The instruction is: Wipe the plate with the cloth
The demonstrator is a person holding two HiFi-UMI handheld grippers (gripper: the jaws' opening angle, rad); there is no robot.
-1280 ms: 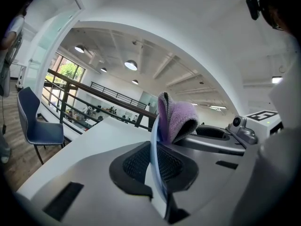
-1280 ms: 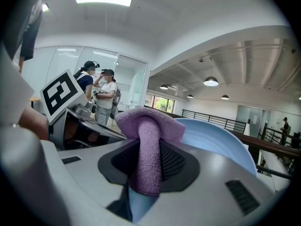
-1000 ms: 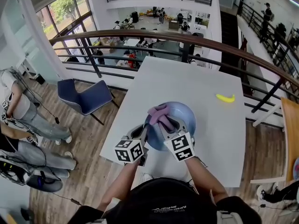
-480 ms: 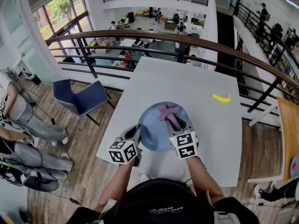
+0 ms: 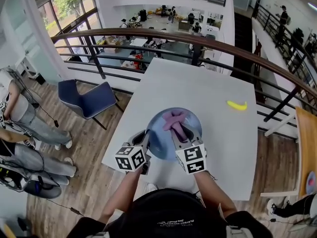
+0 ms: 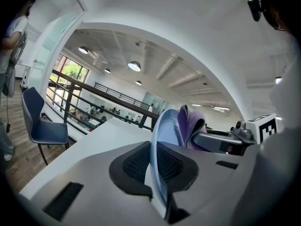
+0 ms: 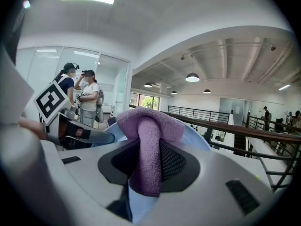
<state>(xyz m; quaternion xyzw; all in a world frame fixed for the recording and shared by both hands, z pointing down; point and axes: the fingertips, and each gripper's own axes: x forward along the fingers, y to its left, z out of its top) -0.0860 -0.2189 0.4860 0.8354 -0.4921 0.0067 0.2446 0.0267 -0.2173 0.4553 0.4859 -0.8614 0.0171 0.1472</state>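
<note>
Nothing legible: the white print on the person's black garment (image 5: 179, 223), at six o'clock, is too small (a mere smear).

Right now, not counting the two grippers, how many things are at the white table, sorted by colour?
Blue: 1, the plate
Purple: 1, the cloth
Yellow: 1, the banana
Total: 3

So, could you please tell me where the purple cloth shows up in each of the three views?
Head view: the purple cloth is at the centre, on the blue plate.
Left gripper view: right of centre, just right of the plate's edge.
Right gripper view: centre, draped over the plate's rim.
Shared landmark: the blue plate.
</note>
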